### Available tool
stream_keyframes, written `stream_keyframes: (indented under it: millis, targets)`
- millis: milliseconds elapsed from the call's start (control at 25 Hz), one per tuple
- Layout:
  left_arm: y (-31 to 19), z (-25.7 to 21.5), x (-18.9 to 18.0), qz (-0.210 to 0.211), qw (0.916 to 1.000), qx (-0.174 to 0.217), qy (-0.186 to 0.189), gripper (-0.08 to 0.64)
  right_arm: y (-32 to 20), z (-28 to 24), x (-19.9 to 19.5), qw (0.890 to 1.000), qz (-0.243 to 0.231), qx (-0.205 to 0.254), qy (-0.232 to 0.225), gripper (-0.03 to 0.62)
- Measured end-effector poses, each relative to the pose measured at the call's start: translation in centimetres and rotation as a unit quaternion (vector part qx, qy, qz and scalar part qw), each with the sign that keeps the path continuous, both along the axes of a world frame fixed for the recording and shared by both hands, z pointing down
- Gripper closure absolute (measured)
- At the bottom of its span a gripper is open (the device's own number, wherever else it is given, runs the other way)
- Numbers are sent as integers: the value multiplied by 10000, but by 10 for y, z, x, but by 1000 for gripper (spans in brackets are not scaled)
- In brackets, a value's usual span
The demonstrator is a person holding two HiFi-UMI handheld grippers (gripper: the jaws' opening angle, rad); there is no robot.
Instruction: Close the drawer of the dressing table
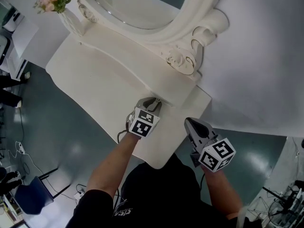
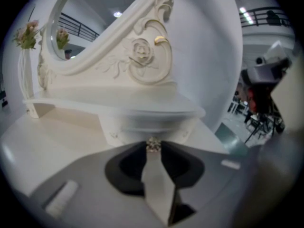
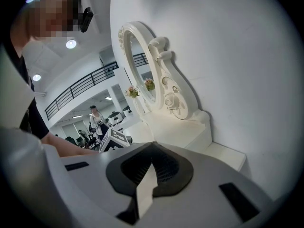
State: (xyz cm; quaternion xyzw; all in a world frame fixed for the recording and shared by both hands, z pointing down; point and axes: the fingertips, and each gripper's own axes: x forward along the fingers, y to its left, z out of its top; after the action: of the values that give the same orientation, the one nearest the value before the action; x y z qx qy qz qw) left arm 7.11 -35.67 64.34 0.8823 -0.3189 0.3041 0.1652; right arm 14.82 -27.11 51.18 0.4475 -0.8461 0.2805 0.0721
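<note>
Drawer (image 2: 142,126) is the small curved-front one in the raised base under the oval mirror (image 1: 137,4), toward the right end of the white dressing table (image 1: 90,70). We can't tell from either angle how far out it stands, but it looks close to home. Left gripper (image 1: 154,102) is clamped on its little crystal knob (image 2: 153,144), pinching it at the jaw tips and angled down at the drawer front. Right gripper (image 1: 192,124) hangs free near the table's front right edge, jaws together on nothing, apart from the drawer. Handling, as we judge it: it's a small, light box, probably on plain runners, so it should slide with little force but may bind if pushed off-axis. The knob is small, hard, faceted and likely slippery. It's the one fragile bit, so we wouldn't lever on it sideways. A pinch on the knob is fine for steering, and we push straight along the drawer's travel toward the mirror base. If it sticks, a flat press on the drawer front beside the knob is the safer contact. The carved frame (image 1: 180,58) sits just above, so we keep the gripper body off it.
</note>
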Motion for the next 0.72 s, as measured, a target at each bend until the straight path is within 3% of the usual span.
stream_keyframes:
  millis: [720]
  targets:
    - [-13,1,9,35,10000,7,-7,459,-3,-4,16,9998,167,11,83,598]
